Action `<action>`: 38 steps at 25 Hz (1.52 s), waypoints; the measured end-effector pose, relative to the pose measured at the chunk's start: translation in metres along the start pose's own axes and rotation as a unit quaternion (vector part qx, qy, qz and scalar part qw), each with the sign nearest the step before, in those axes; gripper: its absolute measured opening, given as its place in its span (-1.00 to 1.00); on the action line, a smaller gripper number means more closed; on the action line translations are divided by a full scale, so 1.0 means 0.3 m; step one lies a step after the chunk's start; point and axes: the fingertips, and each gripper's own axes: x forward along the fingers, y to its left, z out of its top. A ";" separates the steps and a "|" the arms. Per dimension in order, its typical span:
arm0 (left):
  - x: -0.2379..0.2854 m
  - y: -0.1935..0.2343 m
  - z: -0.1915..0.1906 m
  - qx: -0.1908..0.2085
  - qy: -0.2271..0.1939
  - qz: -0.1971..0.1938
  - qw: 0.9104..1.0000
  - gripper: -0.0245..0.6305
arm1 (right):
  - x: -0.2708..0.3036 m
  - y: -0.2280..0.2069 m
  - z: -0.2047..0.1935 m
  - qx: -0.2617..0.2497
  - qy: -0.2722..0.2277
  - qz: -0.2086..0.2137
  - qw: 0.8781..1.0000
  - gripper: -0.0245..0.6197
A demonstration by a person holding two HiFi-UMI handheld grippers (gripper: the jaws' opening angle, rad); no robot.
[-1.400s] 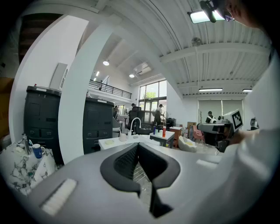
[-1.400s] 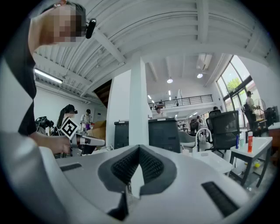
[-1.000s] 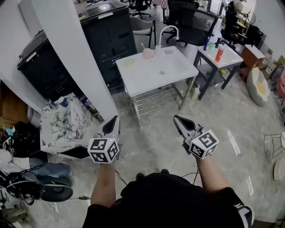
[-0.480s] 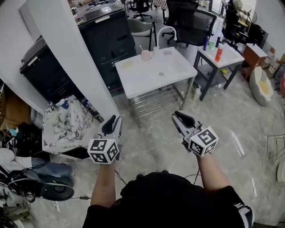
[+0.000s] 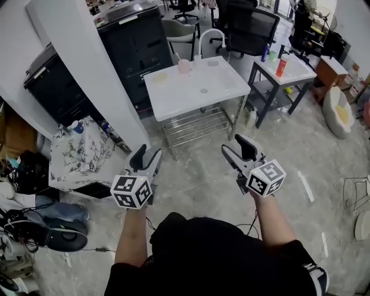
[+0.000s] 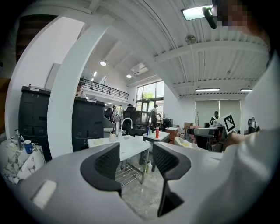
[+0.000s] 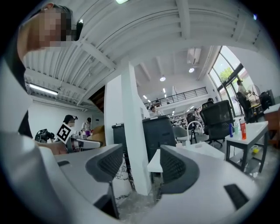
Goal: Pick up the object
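Which object is meant, we cannot tell. A pink cup stands on the table at twelve o'clock, well apart from us. Left gripper and right gripper are opening, empty. Reaching over, we might topple the cup.

Setting recorded as an open-plan office doubling as a lab workspace. Swivel office chairs are seen behind a white table fitted with a gooseneck tap. Large black office machines are ranged beside a white pillar. Strip ceiling lights, tall windows and a railed mezzanine are noted. Other people are seen in the distance.
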 end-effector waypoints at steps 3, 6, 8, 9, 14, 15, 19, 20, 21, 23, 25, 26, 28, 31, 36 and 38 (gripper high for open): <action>0.007 -0.006 -0.013 -0.003 0.003 0.002 1.000 -0.24 | -0.014 -0.020 0.005 0.003 -0.002 -0.004 1.000 -0.14; 0.028 0.011 -0.019 -0.004 0.002 0.008 1.000 -0.19 | -0.010 -0.050 -0.006 0.003 0.000 -0.009 1.000 -0.13; 0.045 0.038 -0.023 -0.005 0.003 0.009 1.000 -0.14 | 0.011 -0.067 -0.017 0.007 0.002 -0.013 1.000 -0.12; 0.057 0.052 -0.027 -0.005 0.006 0.007 1.000 -0.12 | 0.023 -0.073 -0.022 0.009 0.003 -0.015 1.000 -0.12; 0.166 0.133 -0.054 -0.015 0.013 -0.008 1.000 -0.06 | 0.099 -0.130 -0.061 0.016 0.016 -0.025 0.999 -0.12; 0.194 0.158 -0.054 -0.017 0.014 -0.011 1.000 -0.06 | 0.125 -0.146 -0.065 0.018 0.018 -0.029 0.999 -0.12; 0.298 0.288 -0.028 -0.020 0.011 -0.023 0.999 -0.06 | 0.269 -0.211 -0.055 0.023 0.023 -0.041 0.999 -0.12; 0.323 0.326 -0.017 -0.019 0.010 -0.026 0.999 -0.06 | 0.312 -0.224 -0.049 0.026 0.021 -0.042 0.999 -0.12; 0.346 0.365 -0.004 -0.017 0.008 -0.028 0.999 -0.06 | 0.356 -0.233 -0.042 0.029 0.019 -0.041 0.999 -0.12; 0.395 0.446 0.022 -0.013 0.005 -0.030 0.999 -0.06 | 0.449 -0.248 -0.034 0.029 0.019 -0.040 0.999 -0.12; 0.443 0.519 0.047 -0.013 0.003 -0.032 0.999 -0.06 | 0.539 -0.264 -0.035 0.030 0.024 -0.039 0.999 -0.12; 0.463 0.550 0.056 -0.015 0.003 -0.033 0.999 -0.06 | 0.580 -0.270 -0.040 0.032 0.028 -0.038 0.998 -0.12; 0.497 0.606 0.063 -0.019 0.004 -0.034 0.999 -0.06 | 0.660 -0.275 -0.050 0.037 0.034 -0.034 0.998 -0.12; 0.542 0.688 0.058 -0.023 0.012 -0.039 0.999 -0.07 | 0.772 -0.273 -0.059 0.038 0.040 -0.028 0.998 -0.12; 0.582 0.817 0.061 -0.025 0.008 -0.049 0.998 -0.07 | 0.920 -0.261 -0.069 0.035 0.044 -0.030 0.998 -0.12; 0.595 0.859 0.063 -0.021 0.008 -0.051 0.998 -0.07 | 0.958 -0.256 -0.065 0.034 0.042 -0.033 0.998 -0.12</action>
